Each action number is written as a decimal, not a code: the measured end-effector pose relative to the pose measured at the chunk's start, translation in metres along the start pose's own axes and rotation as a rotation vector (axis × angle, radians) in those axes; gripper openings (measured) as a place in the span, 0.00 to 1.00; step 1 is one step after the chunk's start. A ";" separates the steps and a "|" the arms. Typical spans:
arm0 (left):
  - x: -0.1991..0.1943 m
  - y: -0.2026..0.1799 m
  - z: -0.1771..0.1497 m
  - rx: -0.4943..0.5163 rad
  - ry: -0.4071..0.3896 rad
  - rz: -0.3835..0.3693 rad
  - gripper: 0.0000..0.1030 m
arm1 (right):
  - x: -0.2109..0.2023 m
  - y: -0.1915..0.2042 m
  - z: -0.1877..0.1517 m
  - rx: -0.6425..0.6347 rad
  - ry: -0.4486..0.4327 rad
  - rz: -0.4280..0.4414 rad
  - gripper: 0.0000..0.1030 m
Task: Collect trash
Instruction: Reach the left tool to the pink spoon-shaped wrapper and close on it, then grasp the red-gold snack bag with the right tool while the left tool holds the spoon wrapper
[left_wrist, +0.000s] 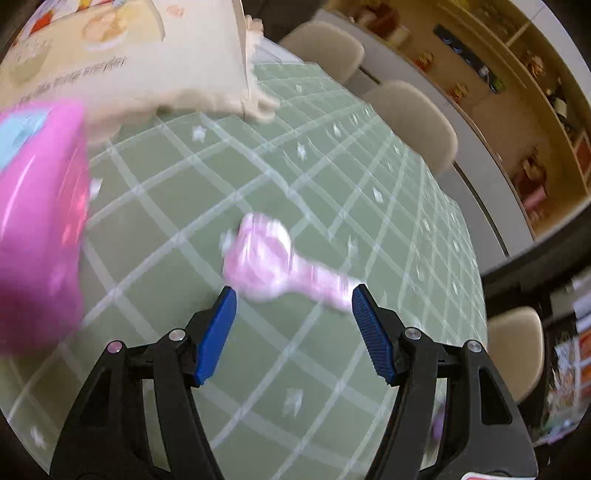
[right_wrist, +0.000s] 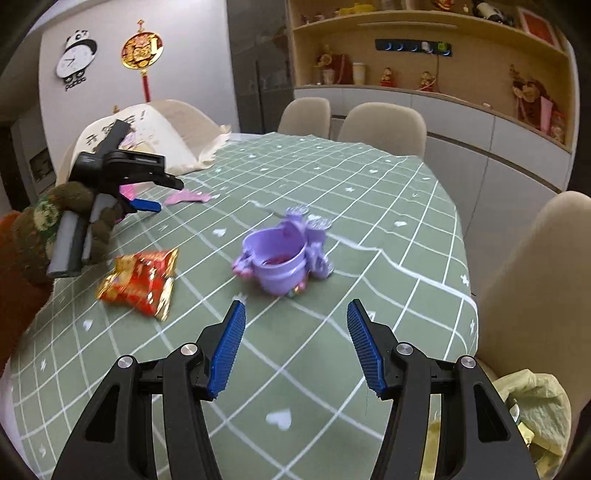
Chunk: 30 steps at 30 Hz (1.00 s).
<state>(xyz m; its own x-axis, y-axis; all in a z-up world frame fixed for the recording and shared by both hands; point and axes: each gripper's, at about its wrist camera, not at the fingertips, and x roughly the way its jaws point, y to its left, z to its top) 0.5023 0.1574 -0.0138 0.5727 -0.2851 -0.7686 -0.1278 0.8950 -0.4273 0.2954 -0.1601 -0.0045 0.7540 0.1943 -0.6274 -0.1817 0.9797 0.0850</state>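
Reaching over the table (right_wrist: 369, 206): left gripper (left_wrist: 293, 291) wide, empty, just short of one pink wrapper (left_wrist: 280, 266). Right gripper (right_wrist: 295, 310) wide, empty, near one purple toy cup (right_wrist: 280, 262). One red snack packet (right_wrist: 142, 280) lies left of the cup. Risk: flat wrapper could slide from the pads; the cup could be mistaken for trash.

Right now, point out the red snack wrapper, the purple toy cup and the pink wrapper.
red snack wrapper (right_wrist: 138, 282), right wrist view, centre.
purple toy cup (right_wrist: 280, 267), right wrist view, front wall.
pink wrapper (left_wrist: 266, 266), left wrist view, wide end.
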 end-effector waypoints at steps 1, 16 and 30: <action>0.008 -0.006 0.006 0.012 -0.013 0.031 0.60 | 0.002 -0.001 0.000 0.006 0.003 -0.005 0.53; 0.028 -0.050 -0.012 0.387 -0.062 0.246 0.42 | 0.013 -0.008 -0.009 0.057 0.052 0.014 0.53; -0.107 0.035 -0.141 0.466 0.047 0.020 0.43 | 0.019 0.082 0.002 -0.193 0.098 0.269 0.53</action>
<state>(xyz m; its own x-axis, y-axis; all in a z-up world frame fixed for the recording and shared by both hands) 0.3224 0.1713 -0.0138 0.5355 -0.2722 -0.7995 0.2450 0.9560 -0.1614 0.2962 -0.0764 -0.0079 0.6005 0.4297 -0.6744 -0.4889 0.8647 0.1156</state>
